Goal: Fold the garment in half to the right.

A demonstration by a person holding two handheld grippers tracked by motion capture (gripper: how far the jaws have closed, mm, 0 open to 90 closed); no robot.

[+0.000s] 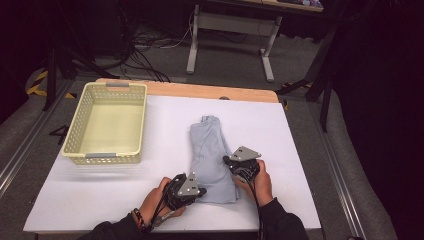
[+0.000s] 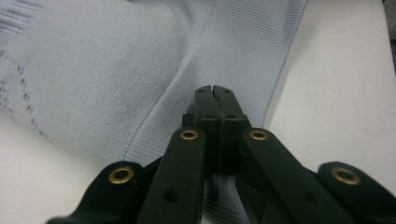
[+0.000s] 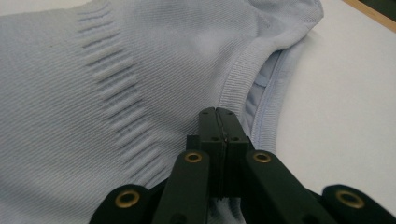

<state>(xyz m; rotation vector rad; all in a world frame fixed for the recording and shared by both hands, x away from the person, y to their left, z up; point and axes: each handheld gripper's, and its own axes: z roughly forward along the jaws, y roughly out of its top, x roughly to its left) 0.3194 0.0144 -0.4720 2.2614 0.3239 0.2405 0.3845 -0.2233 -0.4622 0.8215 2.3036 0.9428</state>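
Here, both grippers rest on a folded garment at the table's near edge.

White table [image 1: 165,130], wood strip at far edge; yellow basket [image 1: 107,122] sits far left, empty, well apart from the work, probably where the piece is meant to go. Pale blue knit garment [image 1: 212,155] lies mid-table, folded into a long strip running away from the person. Left gripper [image 1: 200,191] sits at its near left corner, right gripper [image 1: 231,161] on its right edge; jaws on both pressed fully together, tips over the cloth, nothing visibly pinched. Likely smoothing or pinning the fold.
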